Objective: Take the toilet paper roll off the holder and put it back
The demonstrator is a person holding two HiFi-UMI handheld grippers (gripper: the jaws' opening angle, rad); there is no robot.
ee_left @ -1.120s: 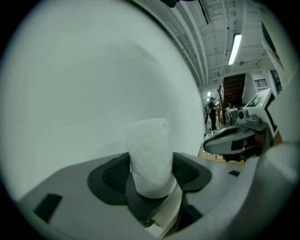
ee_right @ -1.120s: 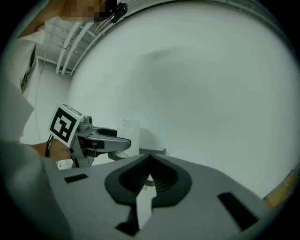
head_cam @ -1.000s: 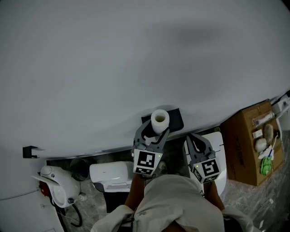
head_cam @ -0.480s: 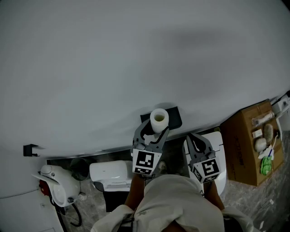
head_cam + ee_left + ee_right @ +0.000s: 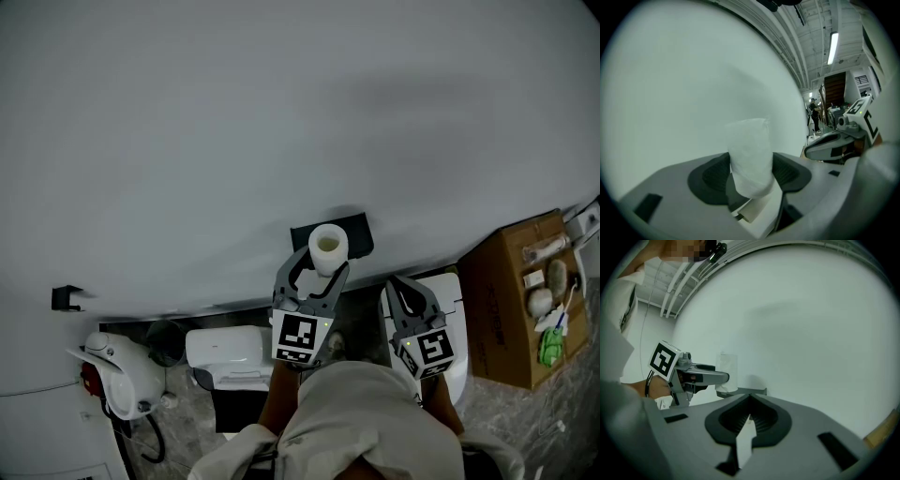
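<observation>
A white toilet paper roll (image 5: 328,248) stands upright between the jaws of my left gripper (image 5: 319,264), which is shut on it. In the left gripper view the roll (image 5: 749,154) fills the gap between the dark pads, with the pale wall behind. The black holder (image 5: 354,231) is fixed to the wall just behind the roll and to its right. In the right gripper view the roll (image 5: 726,371) hangs at the left end of the holder (image 5: 752,391); whether they touch I cannot tell. My right gripper (image 5: 394,283) hovers to the right, shut with nothing in it.
A cardboard box (image 5: 511,300) with small items stands at the right. A white toilet (image 5: 455,314) is below the right gripper. A white bin (image 5: 225,349) and a white appliance (image 5: 117,375) sit at the lower left. A small black hook (image 5: 64,298) is on the wall.
The left gripper and the roll have drawn slightly away from the holder, which now shows more fully behind the roll. The right gripper has stayed put.
</observation>
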